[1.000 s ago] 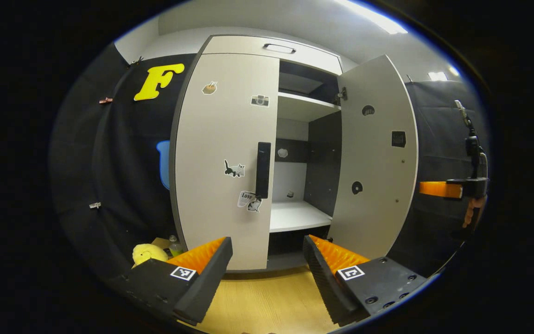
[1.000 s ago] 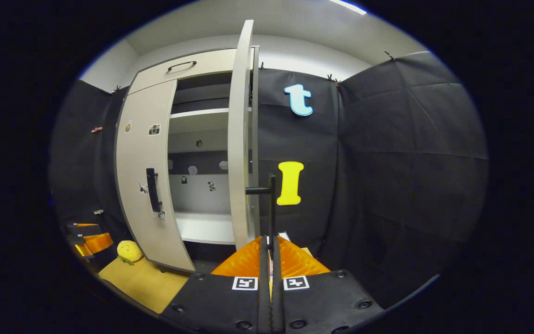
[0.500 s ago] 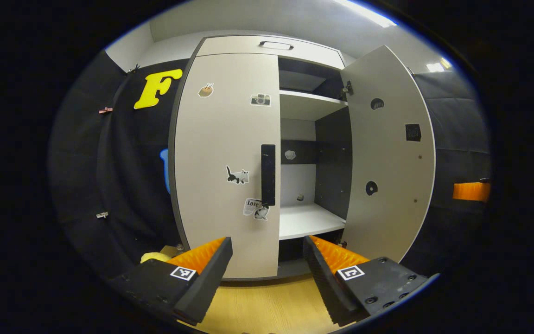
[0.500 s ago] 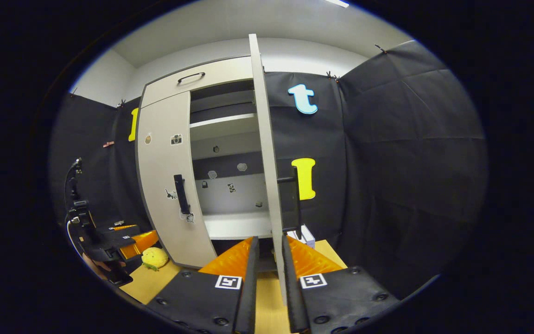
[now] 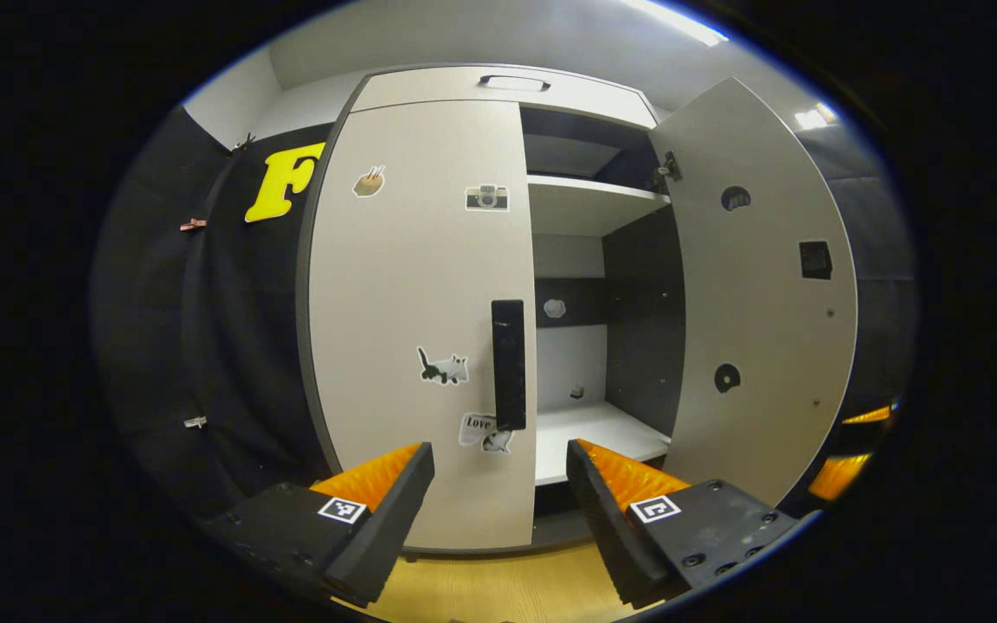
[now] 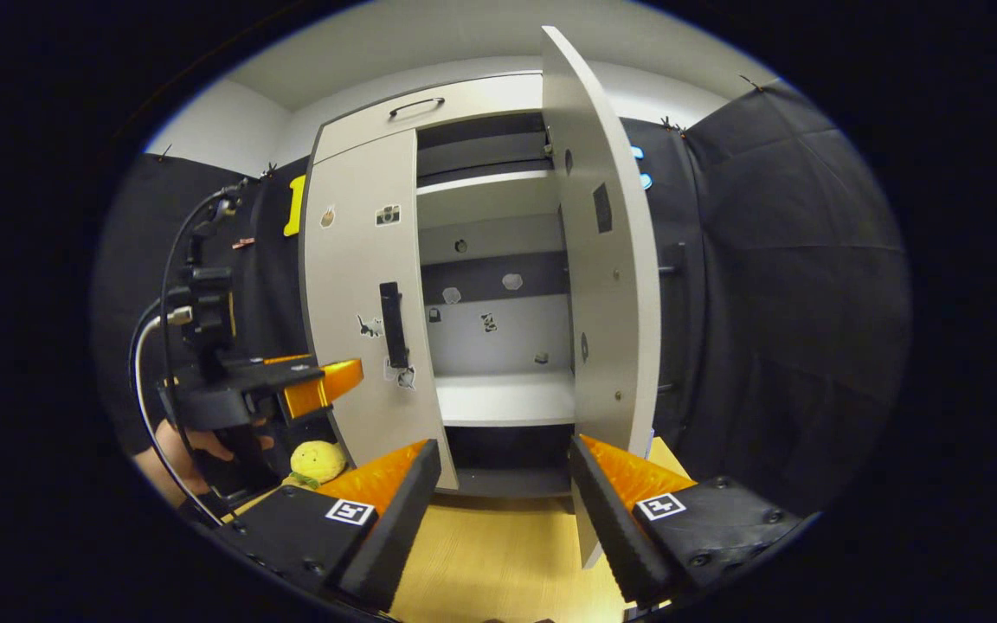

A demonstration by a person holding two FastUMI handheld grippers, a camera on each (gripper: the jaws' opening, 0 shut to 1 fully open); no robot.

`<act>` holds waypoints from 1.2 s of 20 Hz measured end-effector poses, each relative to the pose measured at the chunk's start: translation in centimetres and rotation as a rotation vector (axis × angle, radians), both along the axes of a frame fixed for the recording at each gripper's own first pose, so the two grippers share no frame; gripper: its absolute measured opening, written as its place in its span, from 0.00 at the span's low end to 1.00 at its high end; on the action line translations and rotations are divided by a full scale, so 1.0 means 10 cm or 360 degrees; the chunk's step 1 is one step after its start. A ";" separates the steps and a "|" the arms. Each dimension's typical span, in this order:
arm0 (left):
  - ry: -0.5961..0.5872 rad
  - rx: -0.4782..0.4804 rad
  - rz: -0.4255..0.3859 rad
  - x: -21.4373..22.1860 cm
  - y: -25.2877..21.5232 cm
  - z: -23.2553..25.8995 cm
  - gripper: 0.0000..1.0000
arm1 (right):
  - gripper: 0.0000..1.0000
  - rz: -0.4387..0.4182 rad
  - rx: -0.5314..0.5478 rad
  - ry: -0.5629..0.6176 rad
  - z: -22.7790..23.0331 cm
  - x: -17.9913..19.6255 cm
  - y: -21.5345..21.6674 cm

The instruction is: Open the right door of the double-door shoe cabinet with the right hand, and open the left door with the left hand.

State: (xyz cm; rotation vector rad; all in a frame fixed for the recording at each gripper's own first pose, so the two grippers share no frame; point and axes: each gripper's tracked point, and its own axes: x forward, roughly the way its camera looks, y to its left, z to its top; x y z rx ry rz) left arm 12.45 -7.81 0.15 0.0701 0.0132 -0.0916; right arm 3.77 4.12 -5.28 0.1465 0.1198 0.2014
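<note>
Both grippers' fingers spread, holding nothing; right door [image 6: 607,285] swung wide, left door [image 5: 416,320] shut.

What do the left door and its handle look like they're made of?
Left door: likely laminated board, matte pale grey, flat and even, with stickers stuck on. Handle: a black vertical bar, slightly glossy; plastic or coated metal, can't tell which.

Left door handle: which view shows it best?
Left gripper view. The left door handle faces the camera, large and near centre, just above the open left tongs. The right gripper view shows the same handle smaller, off to the left and seen at an angle.
</note>
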 end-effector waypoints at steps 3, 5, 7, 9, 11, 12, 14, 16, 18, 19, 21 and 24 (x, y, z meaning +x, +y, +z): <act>-0.0028 -0.0026 0.0024 0.28 -0.02 0.12 0.95 | 1.00 0.0022 -0.0014 0.0040 -0.22 0.14 0.07; -0.0016 -0.0062 0.0009 0.47 -0.08 0.17 0.95 | 0.99 0.0049 -0.0021 0.0063 -0.34 0.21 0.12; -0.0001 -0.0079 0.0023 0.68 -0.10 0.21 0.95 | 0.99 0.0096 -0.0042 0.0075 -0.43 0.28 0.17; 0.0020 -0.0080 0.0037 0.88 -0.11 0.23 0.95 | 0.99 0.0125 -0.0105 0.0063 -0.51 0.34 0.19; 0.0043 -0.0077 0.0058 1.05 -0.11 0.22 0.94 | 0.99 0.0149 -0.0139 0.0040 -0.52 0.43 0.18; 0.0051 -0.0086 0.0061 1.11 -0.12 0.23 0.94 | 0.99 0.0167 -0.0139 0.0036 -0.53 0.46 0.20; 0.0059 -0.0106 0.0070 1.20 -0.14 0.24 0.88 | 0.99 0.0185 -0.0138 0.0044 -0.57 0.52 0.21; 0.0056 -0.0129 0.0084 1.25 -0.14 0.24 0.81 | 0.99 0.0195 -0.0169 0.0044 -0.62 0.57 0.21; 0.0050 -0.0163 0.0104 1.29 -0.13 0.24 0.66 | 0.99 0.0223 -0.0168 0.0054 -0.65 0.60 0.24; 0.0056 -0.0173 0.0106 1.30 -0.13 0.23 0.58 | 0.99 0.0244 -0.0159 0.0065 -0.67 0.60 0.26; 0.0066 -0.0192 0.0074 1.32 -0.17 0.22 0.47 | 0.99 0.0276 -0.0149 0.0087 -0.72 0.62 0.28; 0.0069 -0.0152 0.0090 1.32 -0.17 0.21 0.36 | 0.99 0.0301 -0.0141 0.0113 -0.79 0.63 0.29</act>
